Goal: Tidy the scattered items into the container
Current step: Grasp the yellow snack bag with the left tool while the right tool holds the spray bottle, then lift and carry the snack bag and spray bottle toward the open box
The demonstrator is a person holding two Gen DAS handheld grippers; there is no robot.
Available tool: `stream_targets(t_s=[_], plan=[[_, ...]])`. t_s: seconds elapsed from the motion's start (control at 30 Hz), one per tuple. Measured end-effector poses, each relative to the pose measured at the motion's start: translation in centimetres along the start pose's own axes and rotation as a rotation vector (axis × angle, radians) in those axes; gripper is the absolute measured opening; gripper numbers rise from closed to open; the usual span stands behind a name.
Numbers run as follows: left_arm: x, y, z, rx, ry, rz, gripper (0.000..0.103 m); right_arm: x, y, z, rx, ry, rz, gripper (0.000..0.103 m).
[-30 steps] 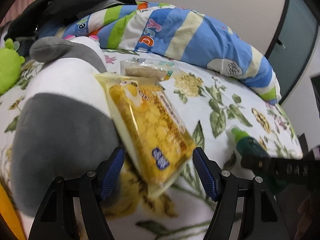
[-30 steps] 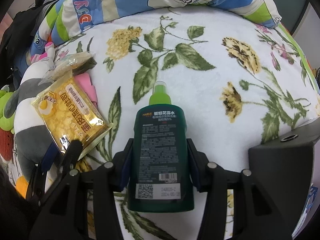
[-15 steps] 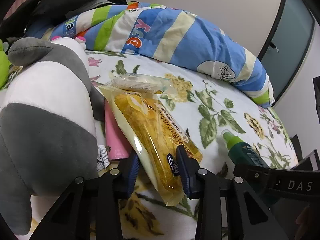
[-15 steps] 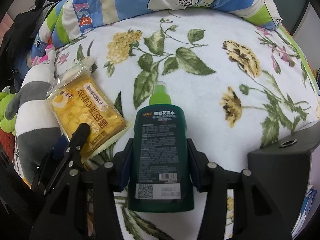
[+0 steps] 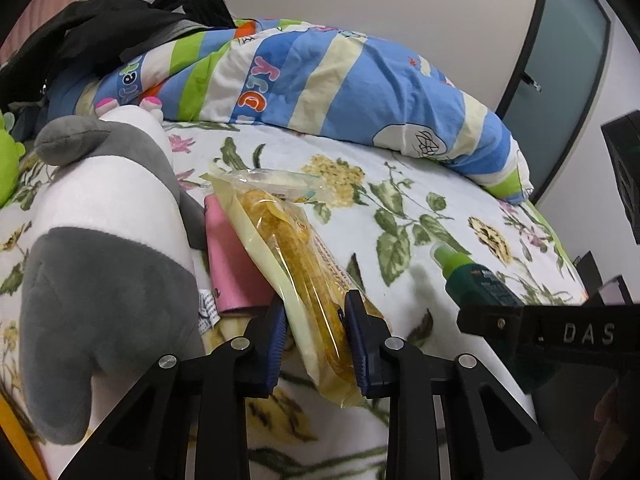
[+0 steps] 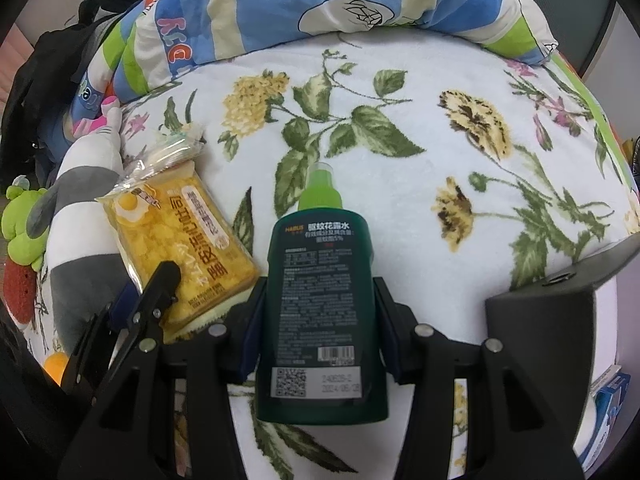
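A yellow snack packet [image 5: 304, 256] stands on its edge on the floral bedspread [image 5: 400, 216]. My left gripper [image 5: 316, 308] has its jaws closing, and both blue pads press the packet's lower end. In the right wrist view the same packet [image 6: 180, 240] lies left of a dark green spray bottle [image 6: 320, 248] with a light green cap. My right gripper [image 6: 320, 292] is shut on the bottle's body, cap pointing away. That bottle [image 5: 476, 280] also shows at the right of the left wrist view.
A grey and white plush toy [image 5: 100, 240] lies left of the packet, with a pink item [image 5: 228, 264] between them. A clear packet [image 5: 272, 178] lies just behind. A striped quilt [image 5: 340, 80] and black clothing [image 5: 100, 28] border the far side. A dark grey panel [image 6: 560, 312] stands at the right.
The left jaws have closed from wide apart onto the yellow packet. The packet has turned from lying flat to standing on edge, uncovering the pink item. The right gripper and bottle have stayed put.
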State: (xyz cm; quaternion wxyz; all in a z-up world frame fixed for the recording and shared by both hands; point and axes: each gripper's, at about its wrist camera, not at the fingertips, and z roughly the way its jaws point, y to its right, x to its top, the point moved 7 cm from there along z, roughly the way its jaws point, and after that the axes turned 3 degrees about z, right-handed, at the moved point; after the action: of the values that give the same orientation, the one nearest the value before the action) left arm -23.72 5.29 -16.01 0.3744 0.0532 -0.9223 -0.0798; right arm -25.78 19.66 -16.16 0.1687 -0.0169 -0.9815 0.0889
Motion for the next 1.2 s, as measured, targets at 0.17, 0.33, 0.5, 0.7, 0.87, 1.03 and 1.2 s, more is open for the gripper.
stream_targets(t_s=[0.17, 0.33, 0.5, 0.7, 0.87, 1.03, 1.2], plan=[[-0.4, 0.1, -1.1, 0.004, -0.002, 0.018, 0.028, -0.7, -0.5, -0.8, 0.009, 0.005, -0.011, 0.049], [-0.6, 0.2, -2.4, 0.001, -0.001, 0.033, 0.025, -1.0, -1.1, -1.7, 0.016, 0.012, -0.024, 0.049], [-0.8, 0.2, -4.2, 0.008, 0.014, 0.070, 0.022, -1.5, -2.0, -2.6, 0.021, 0.016, -0.043, 0.049], [-1.3, -0.9, -5.6, 0.021, 0.007, 0.071, 0.021, -2.7, -3.0, -3.2, 0.029, 0.014, -0.061, 0.049], [-1.5, -1.3, -7.1, 0.031, 0.017, 0.091, 0.021, -3.4, -4.0, -4.0, 0.042, 0.016, -0.077, 0.049], [-1.5, -1.5, -8.4, 0.035, 0.023, 0.101, 0.021, -4.1, -4.9, -4.9, 0.052, 0.024, -0.089, 0.049], [-1.3, -1.6, -9.9, 0.035, 0.034, 0.109, 0.021, -4.5, -5.6, -5.8, 0.060, 0.030, -0.097, 0.049]])
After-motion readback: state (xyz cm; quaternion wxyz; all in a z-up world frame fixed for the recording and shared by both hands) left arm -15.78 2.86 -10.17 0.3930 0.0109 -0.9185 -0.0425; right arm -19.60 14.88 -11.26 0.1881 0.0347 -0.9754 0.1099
